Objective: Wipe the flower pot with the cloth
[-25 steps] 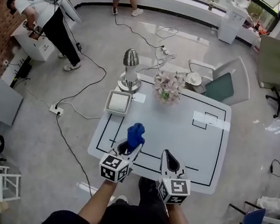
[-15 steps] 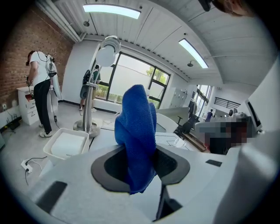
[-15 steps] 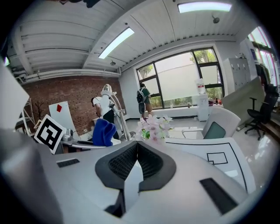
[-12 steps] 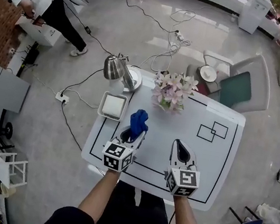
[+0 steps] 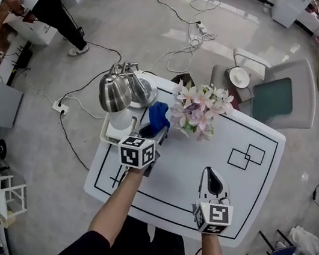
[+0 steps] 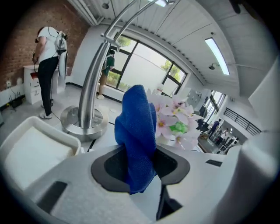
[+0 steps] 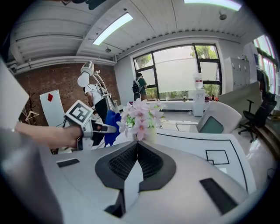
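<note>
While the left tool (image 5: pixel 157 131) grips the cloth (image 6: pixel 138 131) by the pot (image 7: pixel 150 134), the right tool (image 5: pixel 212 175) hangs clenched and empty.

Left tool's jaws are clamped on the lower part of the blue cloth, which stands up out of them in a loose bunch. The pot sits toward the far side of the surface (image 5: pixel 246 188), just ahead and to the right of that tool, mostly hidden from above by its pink and white flowers (image 5: pixel 199 108). The cloth is just beside the blooms on their left; whether it touches them or the pot cannot be told. Right tool's jaws meet with nothing between them; it hangs over the near part of the surface, well apart from the pot, pointing toward it. A steel lamp (image 5: pixel 117 89) and a white tray (image 5: pixel 113 128) lie left of the left tool.
</note>
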A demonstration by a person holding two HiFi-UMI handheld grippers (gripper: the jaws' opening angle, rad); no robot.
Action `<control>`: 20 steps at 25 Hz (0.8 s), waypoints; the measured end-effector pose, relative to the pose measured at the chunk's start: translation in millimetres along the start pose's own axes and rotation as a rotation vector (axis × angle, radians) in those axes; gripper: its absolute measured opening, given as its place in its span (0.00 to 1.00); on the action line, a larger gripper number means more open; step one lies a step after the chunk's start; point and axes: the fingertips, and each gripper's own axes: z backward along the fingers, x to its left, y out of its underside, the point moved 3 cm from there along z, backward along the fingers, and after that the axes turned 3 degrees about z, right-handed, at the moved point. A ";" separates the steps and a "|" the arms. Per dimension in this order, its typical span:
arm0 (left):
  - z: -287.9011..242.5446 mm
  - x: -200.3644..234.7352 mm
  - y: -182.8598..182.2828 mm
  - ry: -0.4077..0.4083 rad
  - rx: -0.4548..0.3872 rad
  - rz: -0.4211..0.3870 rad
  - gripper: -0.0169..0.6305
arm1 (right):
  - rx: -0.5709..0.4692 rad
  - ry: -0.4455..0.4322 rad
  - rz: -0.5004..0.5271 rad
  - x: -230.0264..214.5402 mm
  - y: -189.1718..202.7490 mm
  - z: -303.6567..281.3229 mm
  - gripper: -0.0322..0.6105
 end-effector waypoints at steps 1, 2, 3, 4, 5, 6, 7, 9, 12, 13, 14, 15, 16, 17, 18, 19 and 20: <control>-11.1 3.9 -2.6 0.012 0.025 0.010 0.24 | 0.025 0.005 -0.008 1.9 6.6 3.0 0.06; -21.5 7.2 -5.3 0.024 0.046 0.018 0.24 | 0.046 0.011 -0.018 2.5 13.5 6.1 0.06; -31.0 10.2 -7.7 0.039 0.064 0.029 0.24 | 0.062 0.021 -0.027 1.4 21.9 9.0 0.06; -39.6 12.9 -9.3 0.053 0.080 0.040 0.24 | 0.072 0.032 -0.035 -0.2 29.9 11.1 0.06; -47.0 15.1 -10.2 0.064 0.095 0.048 0.24 | 0.081 0.040 -0.043 -1.3 35.8 12.4 0.06; -53.3 16.9 -10.4 0.072 0.110 0.052 0.24 | 0.087 0.046 -0.048 -1.7 39.4 12.5 0.06; -59.0 18.2 -9.8 0.078 0.127 0.056 0.24 | 0.090 0.048 -0.049 -1.4 40.9 11.6 0.06; -69.8 19.7 -5.6 0.097 0.162 0.069 0.24 | 0.092 0.048 -0.050 0.4 39.5 8.0 0.06; -80.0 18.3 1.6 0.127 0.201 0.074 0.24 | 0.086 0.042 -0.047 5.0 33.6 2.0 0.06; -80.3 16.4 3.3 0.133 0.214 0.065 0.24 | 0.085 0.040 -0.042 6.1 32.7 0.9 0.06; -79.8 14.3 4.9 0.139 0.226 0.054 0.24 | 0.083 0.037 -0.039 6.8 32.3 0.1 0.06; -79.1 12.1 6.4 0.145 0.236 0.042 0.24 | 0.082 0.035 -0.039 7.5 32.2 -0.7 0.06; -78.3 10.0 8.1 0.151 0.246 0.029 0.24 | 0.081 0.032 -0.041 7.9 32.5 -1.4 0.06; -77.3 7.8 9.9 0.158 0.257 0.017 0.24 | 0.080 0.030 -0.043 8.3 32.9 -2.0 0.06; -75.9 5.5 12.1 0.166 0.268 0.008 0.24 | 0.079 0.028 -0.046 8.4 33.5 -2.3 0.06; -74.2 3.1 14.6 0.173 0.278 0.004 0.24 | 0.079 0.027 -0.049 8.4 34.3 -2.2 0.06; -72.0 0.7 17.6 0.179 0.286 0.001 0.24 | 0.078 0.025 -0.053 8.3 35.4 -1.7 0.06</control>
